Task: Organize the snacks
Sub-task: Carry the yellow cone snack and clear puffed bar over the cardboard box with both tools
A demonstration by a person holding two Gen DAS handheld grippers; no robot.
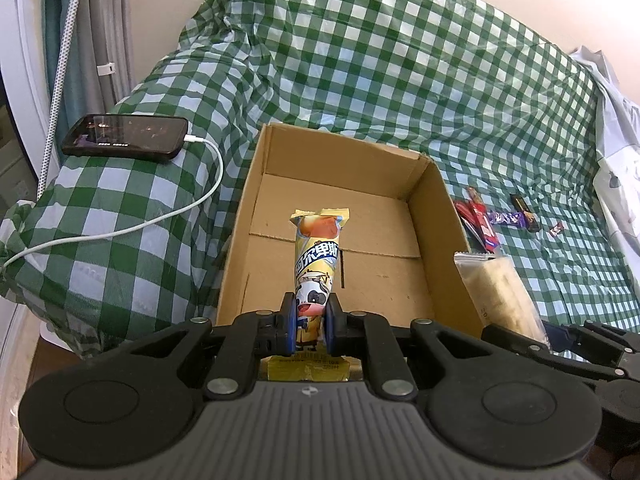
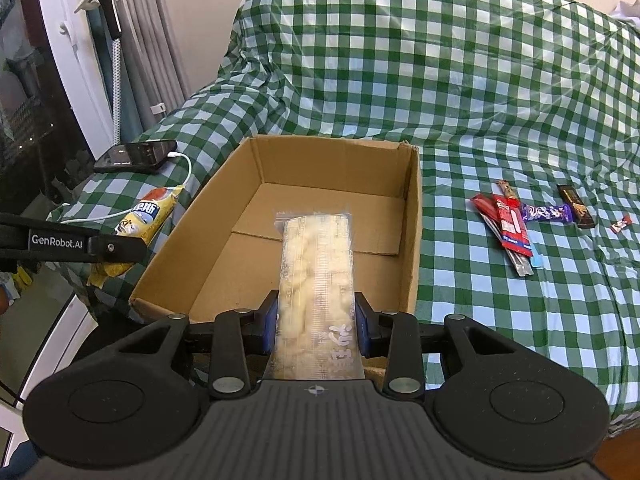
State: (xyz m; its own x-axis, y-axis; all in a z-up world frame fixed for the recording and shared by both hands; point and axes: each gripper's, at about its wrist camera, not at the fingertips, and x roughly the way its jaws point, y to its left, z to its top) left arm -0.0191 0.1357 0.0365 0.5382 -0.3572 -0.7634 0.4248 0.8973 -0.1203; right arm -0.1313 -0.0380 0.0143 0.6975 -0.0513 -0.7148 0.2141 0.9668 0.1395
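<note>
From the left wrist camera, we see our left gripper (image 1: 311, 322) clamped on a yellow snack packet with a cartoon cow (image 1: 316, 264), its pads pressing the wrapper near its lower end. The packet juts forward over the open cardboard box (image 1: 436, 216), whose floor looks bare, so as far as we can judge nothing has been packed yet. To the right of the box, on the green checked cloth (image 1: 400, 80), lie loose snacks: red sachets (image 1: 478, 220), a purple candy bar (image 1: 508, 219), a dark bar (image 1: 525, 208) and a small wrapped sweet (image 1: 556, 230). The clear packet of pale biscuits (image 1: 500, 292) shows at the right, beside the box wall. A phone (image 1: 124, 136) on its charging cable (image 1: 160, 216) sits at the left.

From the right wrist camera, our right gripper (image 2: 316, 322) is closed on the clear biscuit packet (image 2: 316, 264), pads squeezing both long edges, and the packet reaches over the box (image 2: 412, 216) interior, which again appears empty. The left gripper's arm (image 2: 72, 242) holds the yellow packet (image 2: 140, 220) just outside the box's left wall. The red sachets (image 2: 506, 224), purple bar (image 2: 546, 213), dark bar (image 2: 576, 206) and small sweet (image 2: 621, 224) wait on the cloth (image 2: 440, 80).

We judge the task barely begun: two packets in hand to set down, four or so left to gather.
</note>
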